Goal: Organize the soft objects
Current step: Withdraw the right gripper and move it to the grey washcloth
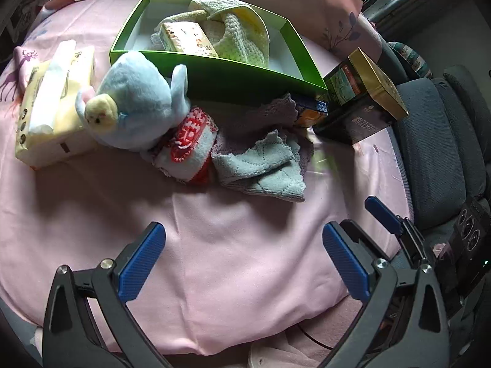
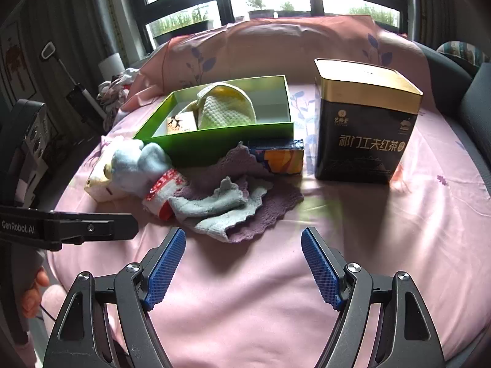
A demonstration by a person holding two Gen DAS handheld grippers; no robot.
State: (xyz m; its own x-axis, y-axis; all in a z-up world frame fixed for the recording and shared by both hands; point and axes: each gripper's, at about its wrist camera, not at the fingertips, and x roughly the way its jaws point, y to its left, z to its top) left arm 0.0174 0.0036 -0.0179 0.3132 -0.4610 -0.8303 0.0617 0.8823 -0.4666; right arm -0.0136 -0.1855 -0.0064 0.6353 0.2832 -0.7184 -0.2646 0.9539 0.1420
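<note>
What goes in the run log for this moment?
left gripper: open, empty | right gripper: open, empty | grey cloth: on purple cloth, outside green box | yellow-green cloth: boxed

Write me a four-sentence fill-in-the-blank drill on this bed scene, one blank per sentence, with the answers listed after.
1. The pale yellow-green waffle cloth lies inside the open ____ cardboard box.
2. The light blue plush toy leans beside a soft pack of ____.
3. The grey quilted cloth lies on top of a ____ knitted cloth.
4. The right claw is ____, with nothing between its blue pads.

Answers: green; tissues; purple; open
</note>
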